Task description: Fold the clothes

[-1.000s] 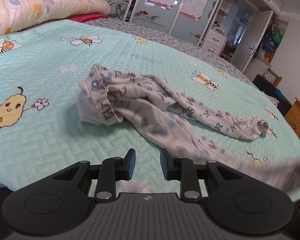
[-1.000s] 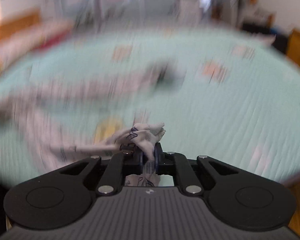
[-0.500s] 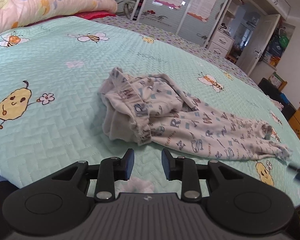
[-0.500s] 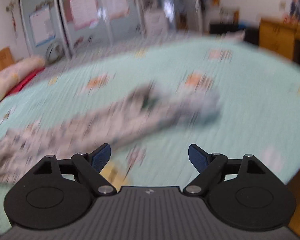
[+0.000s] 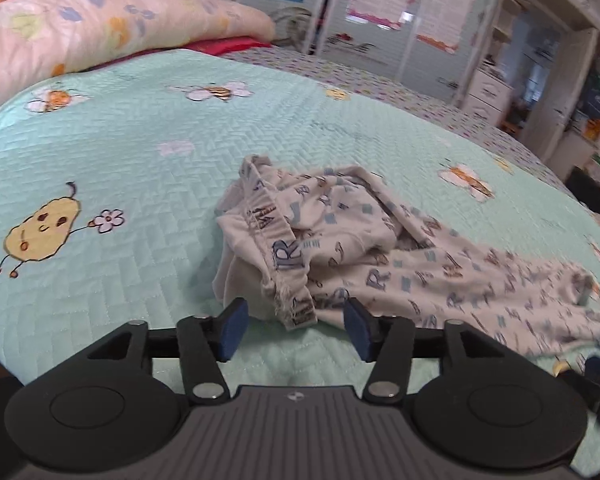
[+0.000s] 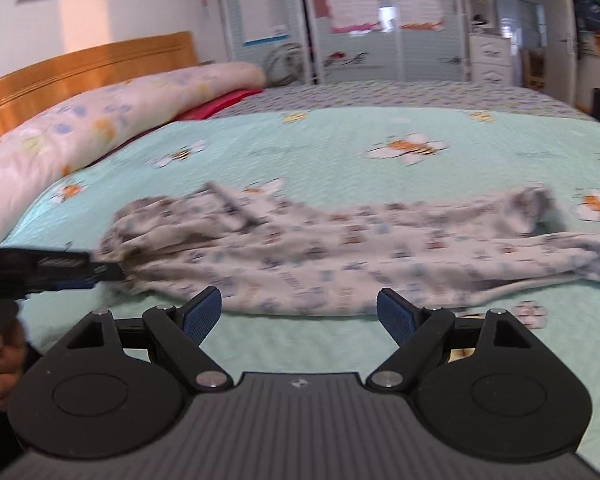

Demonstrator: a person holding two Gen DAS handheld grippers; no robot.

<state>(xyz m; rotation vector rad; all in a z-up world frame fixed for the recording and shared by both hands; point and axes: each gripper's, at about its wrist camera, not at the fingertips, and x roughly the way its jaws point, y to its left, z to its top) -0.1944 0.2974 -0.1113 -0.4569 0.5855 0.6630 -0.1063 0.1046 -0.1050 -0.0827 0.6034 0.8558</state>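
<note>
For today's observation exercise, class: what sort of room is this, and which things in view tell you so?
Most likely a home bedroom: a bed under a mint-green quilted bedspread with bee prints, a long floral pillow against an orange wooden headboard, and pale panelled wardrobe doors behind.

A home bedroom: a bed (image 6: 340, 148) under a mint quilt printed with bees, a wooden headboard (image 6: 84, 68), a floral pillow (image 6: 100, 120), and wardrobe doors (image 6: 356, 20) hung with posters.

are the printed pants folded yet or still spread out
Not folded: the pants lie stretched lengthwise across the bedspread, waistband bunched and rumpled.
</note>
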